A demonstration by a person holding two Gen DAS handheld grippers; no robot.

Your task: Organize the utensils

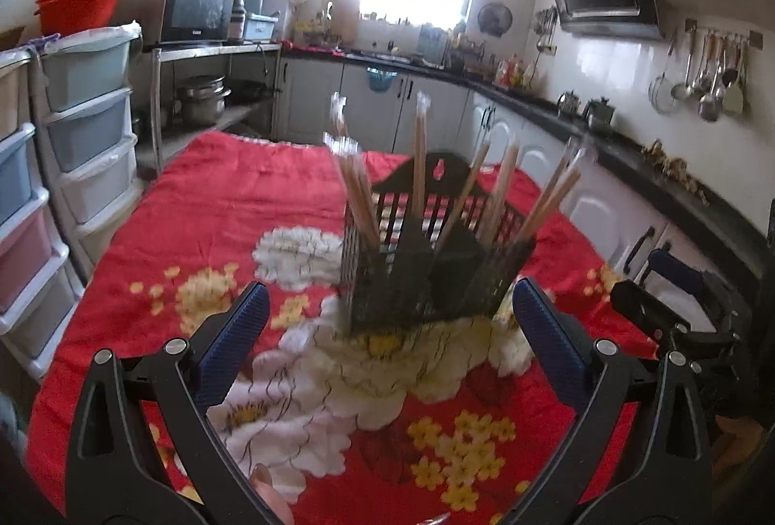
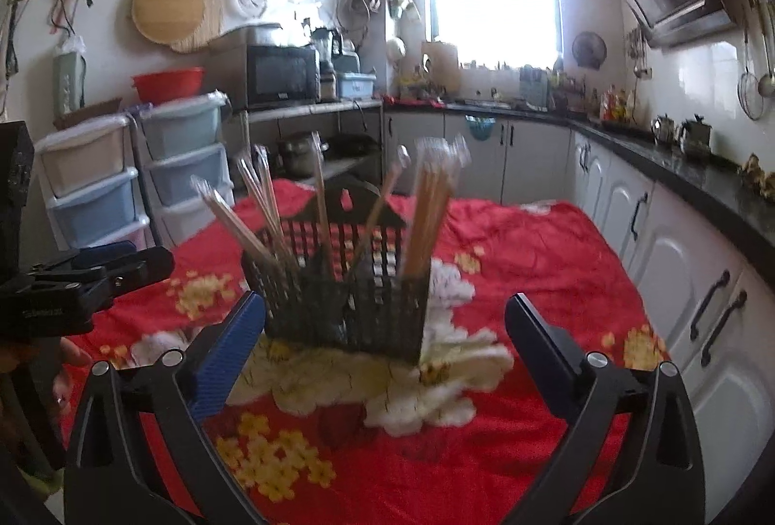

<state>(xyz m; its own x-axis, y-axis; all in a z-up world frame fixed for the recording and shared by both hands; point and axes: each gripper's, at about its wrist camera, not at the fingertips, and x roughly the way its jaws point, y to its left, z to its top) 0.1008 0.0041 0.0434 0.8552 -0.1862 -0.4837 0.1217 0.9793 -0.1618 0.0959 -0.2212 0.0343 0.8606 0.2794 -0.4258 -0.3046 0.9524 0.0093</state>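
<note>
Both hand-held grippers, left hand-held gripper [image 1: 390, 307] and right hand-held gripper [image 2: 385, 316], hang released before the black mesh holder [image 1: 426, 278] of wrapped wooden chopsticks [image 1: 419, 166]; I judge regrouping comes next.

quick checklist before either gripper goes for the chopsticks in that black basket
1. Left gripper open, nothing held: ok.
2. Right gripper open, nothing held: ok.
3. Black basket upright on the red floral cloth: ok.
4. Wrapped chopsticks standing in the basket, leaning outward: ok.
5. Which compartment each bundle sits in: cannot tell, frames blurred.
6. Loose utensils on the cloth: none visible, ok.
</note>
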